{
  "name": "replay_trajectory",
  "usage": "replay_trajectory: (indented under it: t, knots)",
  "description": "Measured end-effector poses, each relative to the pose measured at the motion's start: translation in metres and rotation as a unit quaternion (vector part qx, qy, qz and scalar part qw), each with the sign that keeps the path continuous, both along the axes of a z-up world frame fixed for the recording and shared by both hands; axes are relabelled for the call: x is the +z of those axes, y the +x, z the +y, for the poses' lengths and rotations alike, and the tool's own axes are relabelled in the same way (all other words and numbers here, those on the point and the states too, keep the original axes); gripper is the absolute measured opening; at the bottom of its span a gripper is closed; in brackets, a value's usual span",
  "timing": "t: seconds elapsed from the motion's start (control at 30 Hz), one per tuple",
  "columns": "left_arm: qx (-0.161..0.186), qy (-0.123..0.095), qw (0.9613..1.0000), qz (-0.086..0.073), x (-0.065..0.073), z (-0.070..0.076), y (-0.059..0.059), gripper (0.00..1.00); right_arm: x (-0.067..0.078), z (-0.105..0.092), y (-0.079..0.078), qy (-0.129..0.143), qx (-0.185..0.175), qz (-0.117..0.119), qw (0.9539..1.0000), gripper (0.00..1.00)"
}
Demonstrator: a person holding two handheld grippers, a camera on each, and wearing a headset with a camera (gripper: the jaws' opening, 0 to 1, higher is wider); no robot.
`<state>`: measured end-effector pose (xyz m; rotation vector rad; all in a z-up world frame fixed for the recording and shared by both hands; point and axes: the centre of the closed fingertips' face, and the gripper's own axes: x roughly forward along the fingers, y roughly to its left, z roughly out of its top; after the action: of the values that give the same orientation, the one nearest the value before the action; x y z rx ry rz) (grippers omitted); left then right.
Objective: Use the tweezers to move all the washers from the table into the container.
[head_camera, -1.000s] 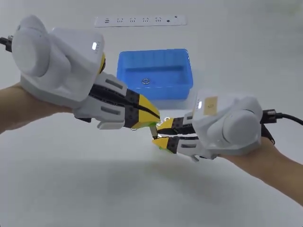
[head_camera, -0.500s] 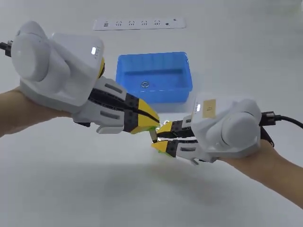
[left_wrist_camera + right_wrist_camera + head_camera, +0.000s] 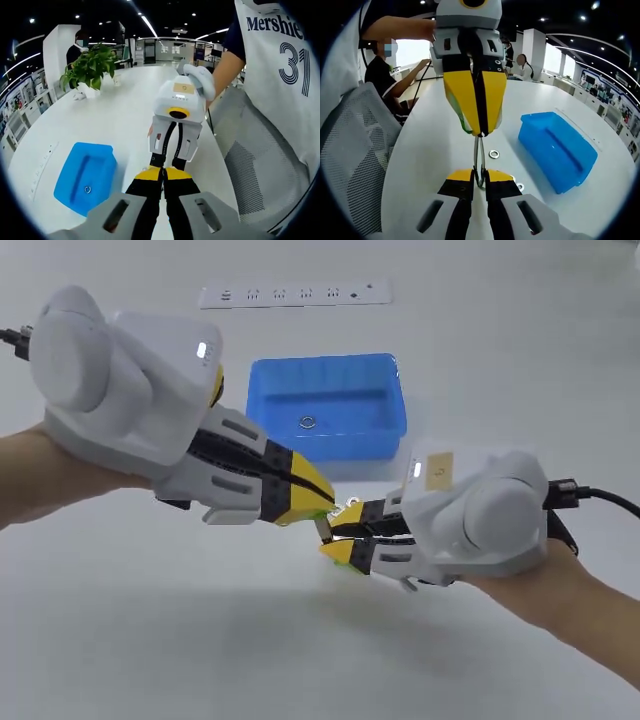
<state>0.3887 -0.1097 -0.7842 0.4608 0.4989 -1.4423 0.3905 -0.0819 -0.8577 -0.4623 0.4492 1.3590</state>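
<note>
Thin metal tweezers (image 3: 478, 160) run between the two grippers, which meet tip to tip above the white table. My left gripper (image 3: 322, 502) (image 3: 479, 131) is shut on one end of the tweezers. My right gripper (image 3: 335, 537) (image 3: 479, 181) is shut on the other end. Two washers (image 3: 494, 154) (image 3: 520, 186) lie on the table just right of the tweezers in the right gripper view. The blue container (image 3: 326, 405) (image 3: 84, 175) (image 3: 559, 149) stands beyond the grippers with one washer (image 3: 308, 422) (image 3: 87, 189) inside it.
A white power strip (image 3: 295, 292) lies along the far side of the table. A potted plant (image 3: 90, 70) stands further down the table. A mesh chair (image 3: 350, 155) and a seated person (image 3: 385, 70) are beside the table.
Both grippers stay tip to tip on the tweezers. The head view has shifted slightly, so the container sits a little lower in the picture.
</note>
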Motion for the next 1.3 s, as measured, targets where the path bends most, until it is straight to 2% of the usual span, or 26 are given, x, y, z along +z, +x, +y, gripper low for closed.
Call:
replay_trajectory:
  t: [0.17,0.33,0.67,0.83,0.93,1.3]
  knots:
    - [0.006,-0.008,1.0,0.0,0.009,0.001,0.001,0.05,0.009,0.001,0.001,0.007,-0.003,-0.005,1.0,0.1]
    - [0.009,-0.01,0.9999,-0.007,0.021,0.004,0.003,0.05,0.021,0.004,0.005,0.013,-0.002,-0.016,0.9998,0.1]
    - [0.003,-0.017,0.9993,-0.034,0.05,0.006,0.015,0.05,0.051,0.007,0.021,0.029,-0.006,-0.043,0.9987,0.1]
    - [-0.005,-0.017,0.9987,-0.047,0.062,0.006,0.02,0.05,0.062,0.007,0.029,0.028,-0.005,-0.059,0.9979,0.1]
    - [-0.016,-0.009,0.9982,-0.057,0.068,0.006,0.026,0.05,0.069,0.006,0.037,0.025,-0.006,-0.07,0.9972,0.1]
    - [-0.027,-0.011,0.9954,-0.092,0.092,0.004,0.049,0.05,0.095,0.007,0.072,0.033,-0.017,-0.109,0.9934,0.1]
